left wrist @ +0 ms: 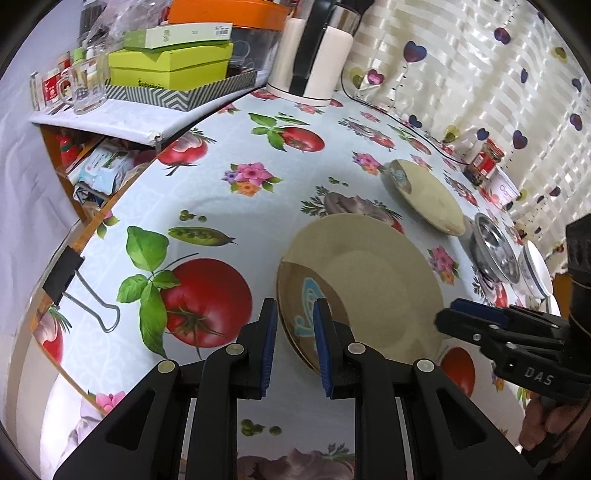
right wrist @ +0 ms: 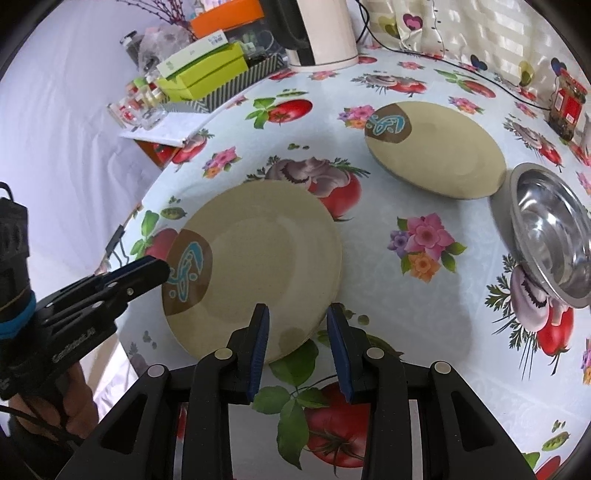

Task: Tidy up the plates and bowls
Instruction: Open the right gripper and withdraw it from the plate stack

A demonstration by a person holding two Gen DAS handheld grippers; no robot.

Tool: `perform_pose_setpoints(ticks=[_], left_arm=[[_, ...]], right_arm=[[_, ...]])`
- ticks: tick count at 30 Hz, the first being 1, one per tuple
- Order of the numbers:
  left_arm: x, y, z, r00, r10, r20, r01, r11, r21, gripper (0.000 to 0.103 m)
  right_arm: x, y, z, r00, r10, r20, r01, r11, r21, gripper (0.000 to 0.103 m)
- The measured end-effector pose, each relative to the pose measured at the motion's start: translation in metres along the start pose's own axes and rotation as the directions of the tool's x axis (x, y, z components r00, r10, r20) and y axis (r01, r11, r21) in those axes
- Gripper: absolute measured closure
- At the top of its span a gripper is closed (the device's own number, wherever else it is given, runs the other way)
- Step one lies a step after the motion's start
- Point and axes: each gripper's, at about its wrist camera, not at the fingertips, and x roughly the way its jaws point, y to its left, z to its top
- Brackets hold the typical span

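A beige plate (left wrist: 369,280) (right wrist: 258,258) with a brown and blue motif lies on a second plate of the same kind, near the table's front edge. My left gripper (left wrist: 295,332) (right wrist: 159,269) is at the stack's left rim by the motif. Its jaws stand apart with the rim between them and a gap showing. My right gripper (right wrist: 298,332) (left wrist: 447,317) straddles the rim on the opposite side, also open, one pad over the plate and one beyond its edge. Another beige plate (left wrist: 424,199) (right wrist: 436,147) lies farther back. To the right are a steel bowl (left wrist: 495,251) (right wrist: 550,229) and a white bowl (left wrist: 535,269).
A white kettle (left wrist: 314,55) (right wrist: 321,33) stands at the back, its cable running along the curtain. A side shelf holds boxes (left wrist: 170,66) (right wrist: 203,70) and glasses. A jar (left wrist: 484,162) (right wrist: 567,103) sits by the curtain. A binder clip (left wrist: 74,280) pins the tablecloth at the table's left edge.
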Motion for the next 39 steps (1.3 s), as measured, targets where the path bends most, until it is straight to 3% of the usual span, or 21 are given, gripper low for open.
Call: perform_pose_setpoints(ticks=[13,20,27,39], left_arm=[[0.01,0.001,0.0,0.999,-0.029,-0.035,0.029,1.0,-0.007,0.083],[-0.004,0.001,0.01,1.0,-0.026,0.012,0.026,1.0,-0.013,0.083],[-0.007,-0.015,0.024,0.999,-0.035,0.031,0.035,0.999,0.01,0.083],[0.0,-0.044,0.04,0.998,-0.056,0.036,0.055,0.998,0.043,0.083]], right_arm=[[0.006,-0.001,-0.001,1.0,0.001,0.0,-0.001,1.0,-0.01,0.074],[-0.008,-0.009,0.003,0.999,0.018,0.04,-0.018,1.0,0.001,0.074],[-0.029,-0.017,0.009,0.994,0.013,0.105,-0.011,1.0,-0.02,0.073],[-0.051,-0.047,0.015,0.99,0.009,0.141,-0.013,0.999,0.031,0.07]])
